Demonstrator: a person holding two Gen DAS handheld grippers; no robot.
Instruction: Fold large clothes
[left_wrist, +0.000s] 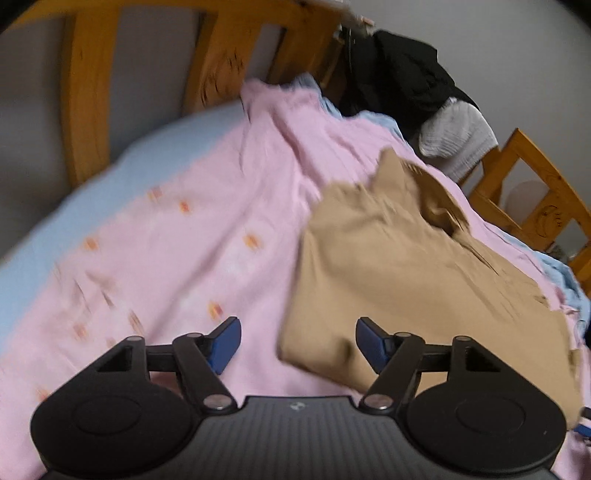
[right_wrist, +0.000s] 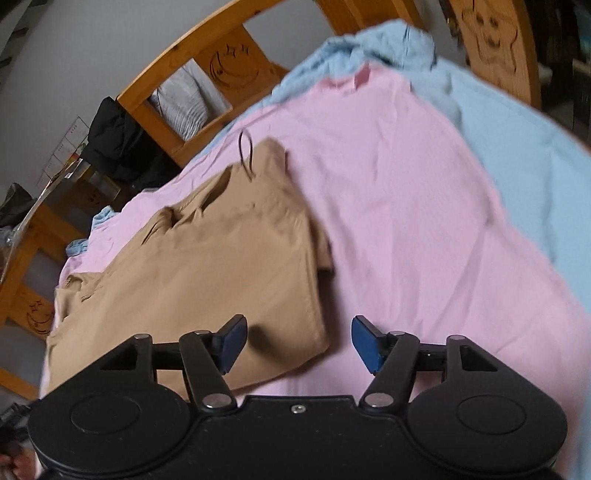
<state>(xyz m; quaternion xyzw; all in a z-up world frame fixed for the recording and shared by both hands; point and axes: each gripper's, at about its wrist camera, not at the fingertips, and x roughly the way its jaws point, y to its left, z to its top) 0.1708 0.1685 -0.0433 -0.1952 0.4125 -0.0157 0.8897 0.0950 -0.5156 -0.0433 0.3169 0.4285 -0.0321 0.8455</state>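
Observation:
A tan garment (left_wrist: 417, 273) lies folded into a thick rectangle on a pink sheet (left_wrist: 192, 236) spread over the bed. In the left wrist view my left gripper (left_wrist: 297, 345) hovers over the garment's near left corner, jaws wide apart, nothing between the blue pads. In the right wrist view the same tan garment (right_wrist: 207, 266) lies to the left, with a dark loop at its far edge. My right gripper (right_wrist: 297, 343) stands open above its near right corner, the left pad over tan cloth, the right pad over the pink sheet (right_wrist: 406, 206). Neither holds cloth.
A light blue sheet (right_wrist: 517, 155) lies beneath the pink one. Wooden bed rails (left_wrist: 85, 92) with carved moons (right_wrist: 232, 66) ring the bed. Dark clothing (left_wrist: 402, 77) and a white striped cloth (left_wrist: 458, 136) hang over the far rail.

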